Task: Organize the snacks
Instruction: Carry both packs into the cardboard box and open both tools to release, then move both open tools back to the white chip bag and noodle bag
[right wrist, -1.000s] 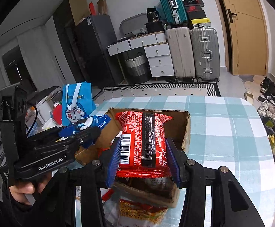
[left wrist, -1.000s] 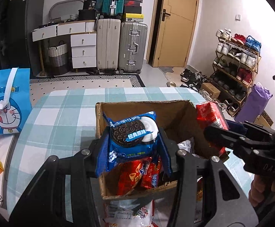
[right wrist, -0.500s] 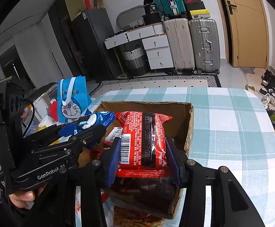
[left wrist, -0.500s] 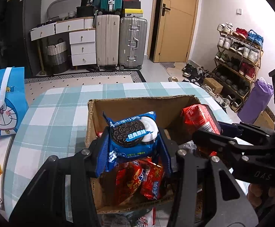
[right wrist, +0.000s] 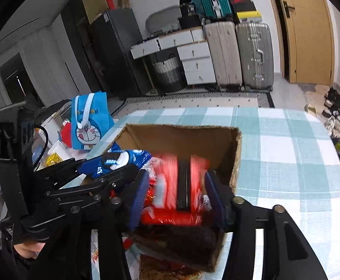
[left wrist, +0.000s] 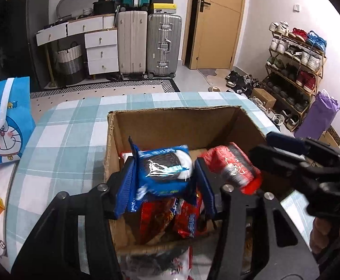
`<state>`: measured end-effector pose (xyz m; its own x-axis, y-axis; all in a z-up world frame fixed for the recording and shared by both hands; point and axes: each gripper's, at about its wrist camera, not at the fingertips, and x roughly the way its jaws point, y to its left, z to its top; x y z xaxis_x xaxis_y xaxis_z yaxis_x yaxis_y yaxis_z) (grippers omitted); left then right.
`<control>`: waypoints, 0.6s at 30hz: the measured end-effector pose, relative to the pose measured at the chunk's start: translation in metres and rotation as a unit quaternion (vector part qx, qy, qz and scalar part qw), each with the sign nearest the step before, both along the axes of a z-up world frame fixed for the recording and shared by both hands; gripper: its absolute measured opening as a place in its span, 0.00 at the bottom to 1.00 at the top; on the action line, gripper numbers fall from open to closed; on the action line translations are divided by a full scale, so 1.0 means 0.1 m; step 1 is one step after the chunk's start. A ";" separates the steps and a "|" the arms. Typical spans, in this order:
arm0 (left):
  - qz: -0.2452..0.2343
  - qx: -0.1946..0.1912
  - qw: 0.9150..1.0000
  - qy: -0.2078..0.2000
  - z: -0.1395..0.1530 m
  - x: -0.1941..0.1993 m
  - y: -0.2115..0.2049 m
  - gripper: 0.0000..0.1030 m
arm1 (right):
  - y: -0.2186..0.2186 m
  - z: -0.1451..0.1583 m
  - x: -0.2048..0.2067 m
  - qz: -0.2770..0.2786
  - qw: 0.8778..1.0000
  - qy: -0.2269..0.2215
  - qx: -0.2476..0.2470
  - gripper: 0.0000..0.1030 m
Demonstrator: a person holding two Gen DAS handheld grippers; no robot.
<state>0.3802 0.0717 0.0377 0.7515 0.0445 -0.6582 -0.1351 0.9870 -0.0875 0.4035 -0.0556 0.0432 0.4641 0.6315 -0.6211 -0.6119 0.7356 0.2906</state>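
An open cardboard box stands on the checked tablecloth and holds several red snack packs. My left gripper is shut on a blue Oreo pack and holds it just inside the box over the red packs; the pack also shows in the right wrist view. My right gripper is shut on a red snack pack, blurred, low inside the box's right half; it also shows in the left wrist view.
A blue Doraemon bag stands at the table's left edge. More snack packs lie in front of the box. Suitcases, drawers and a shoe rack stand beyond the table.
Both grippers have moved forward and down into the box with their packs. The Oreo pack has tilted flatter. The red pack is lower and blurred by motion.
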 end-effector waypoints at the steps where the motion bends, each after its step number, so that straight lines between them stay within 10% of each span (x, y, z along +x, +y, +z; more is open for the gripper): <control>1: -0.001 0.002 1.000 0.000 0.02 -0.04 0.00 0.57 | -0.05 0.03 -0.02 -0.006 1.000 -0.005 0.005 0.66; 4: 0.001 0.000 1.000 -0.013 0.09 -0.19 0.03 0.82 | -0.19 0.08 -0.08 -0.008 1.000 -0.002 0.019 0.92; 9: 0.008 0.002 1.000 -0.022 0.18 -0.49 0.08 0.99 | -0.46 0.07 -0.24 -0.025 0.999 0.014 0.019 0.99; 18: 0.005 0.009 1.000 -0.022 0.11 -1.10 0.05 0.99 | -0.70 0.00 -0.65 -0.031 0.999 0.019 -0.016 1.00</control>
